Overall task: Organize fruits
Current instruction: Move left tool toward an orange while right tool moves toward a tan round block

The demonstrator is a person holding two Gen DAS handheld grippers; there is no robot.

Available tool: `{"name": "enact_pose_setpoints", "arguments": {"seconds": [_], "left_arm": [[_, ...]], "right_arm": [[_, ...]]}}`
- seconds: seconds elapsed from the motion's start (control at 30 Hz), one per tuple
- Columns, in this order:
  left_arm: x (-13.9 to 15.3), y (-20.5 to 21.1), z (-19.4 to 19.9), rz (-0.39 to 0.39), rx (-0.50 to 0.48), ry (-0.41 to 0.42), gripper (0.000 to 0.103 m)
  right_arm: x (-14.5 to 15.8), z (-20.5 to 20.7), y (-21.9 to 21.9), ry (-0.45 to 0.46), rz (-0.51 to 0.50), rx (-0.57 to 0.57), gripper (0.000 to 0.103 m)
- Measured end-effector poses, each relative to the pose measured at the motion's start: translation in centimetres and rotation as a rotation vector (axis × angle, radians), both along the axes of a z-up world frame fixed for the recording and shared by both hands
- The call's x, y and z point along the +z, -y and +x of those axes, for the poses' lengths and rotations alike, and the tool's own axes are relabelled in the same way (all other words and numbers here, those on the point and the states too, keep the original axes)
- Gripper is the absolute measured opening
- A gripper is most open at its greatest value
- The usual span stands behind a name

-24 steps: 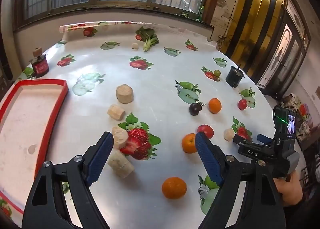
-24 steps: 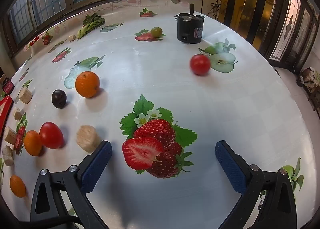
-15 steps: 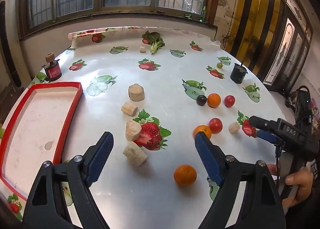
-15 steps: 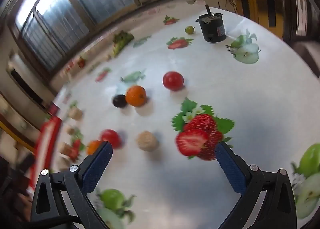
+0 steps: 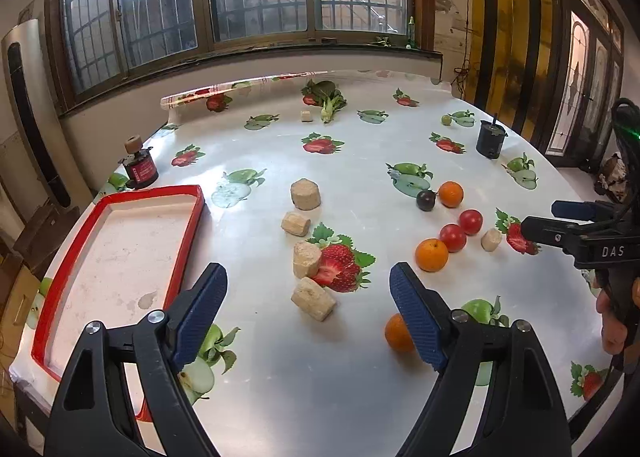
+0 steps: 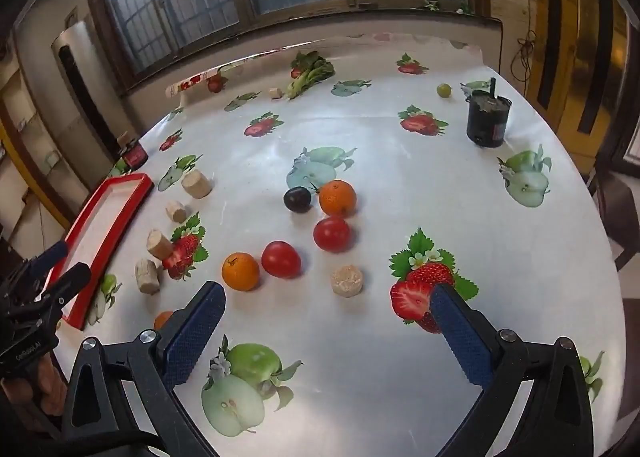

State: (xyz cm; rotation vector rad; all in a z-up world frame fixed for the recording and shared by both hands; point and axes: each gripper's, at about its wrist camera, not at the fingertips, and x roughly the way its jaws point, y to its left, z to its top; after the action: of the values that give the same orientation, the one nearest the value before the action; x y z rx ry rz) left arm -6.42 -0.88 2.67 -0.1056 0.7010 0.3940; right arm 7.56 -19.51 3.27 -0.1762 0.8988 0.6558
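Loose fruit lies on the fruit-print tablecloth: an orange (image 6: 337,197) beside a dark plum (image 6: 297,199), two red tomatoes (image 6: 331,233) (image 6: 281,258), a second orange (image 6: 240,271) and a third orange (image 5: 397,332) half hidden behind my left finger. A small green fruit (image 6: 443,90) sits far back. An empty red-rimmed tray (image 5: 188,237) lies at the left. My left gripper (image 5: 308,311) is open and empty above the table's near edge. My right gripper (image 6: 326,331) is open and empty, held off the fruits.
Several cork-like cylinders (image 5: 306,195) (image 5: 307,264) (image 6: 346,280) lie among the fruit. A black can (image 6: 487,121) stands at the back right, a red jar (image 5: 140,169) behind the tray, leafy greens (image 5: 330,103) at the far edge. Windows line the back wall.
Both grippers have pulled back and risen, so more of the table shows. The right wrist view swung left toward the fruits. Both stay open.
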Motion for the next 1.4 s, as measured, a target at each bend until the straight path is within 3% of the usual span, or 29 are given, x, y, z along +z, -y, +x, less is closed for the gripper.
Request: {"name": "enact_pose_setpoints", "arguments": {"seconds": [0.17, 0.43, 1.4], "left_arm": [[0.0, -0.2, -0.8, 0.019, 0.014, 0.000, 0.084], [-0.7, -0.3, -1.4, 0.032, 0.050, -0.021, 0.084], [-1.6, -0.4, -2.4, 0.026, 0.076, -0.044, 0.084]], "right_arm": [[0.8, -1.7, -1.7, 0.078, -0.048, 0.097, 0.103], [0.6, -3.2, -2.8, 0.079, -0.052, 0.172, 0.103], [0.2, -4.6, -3.0, 0.085, -0.082, 0.203, 0.103]]}}
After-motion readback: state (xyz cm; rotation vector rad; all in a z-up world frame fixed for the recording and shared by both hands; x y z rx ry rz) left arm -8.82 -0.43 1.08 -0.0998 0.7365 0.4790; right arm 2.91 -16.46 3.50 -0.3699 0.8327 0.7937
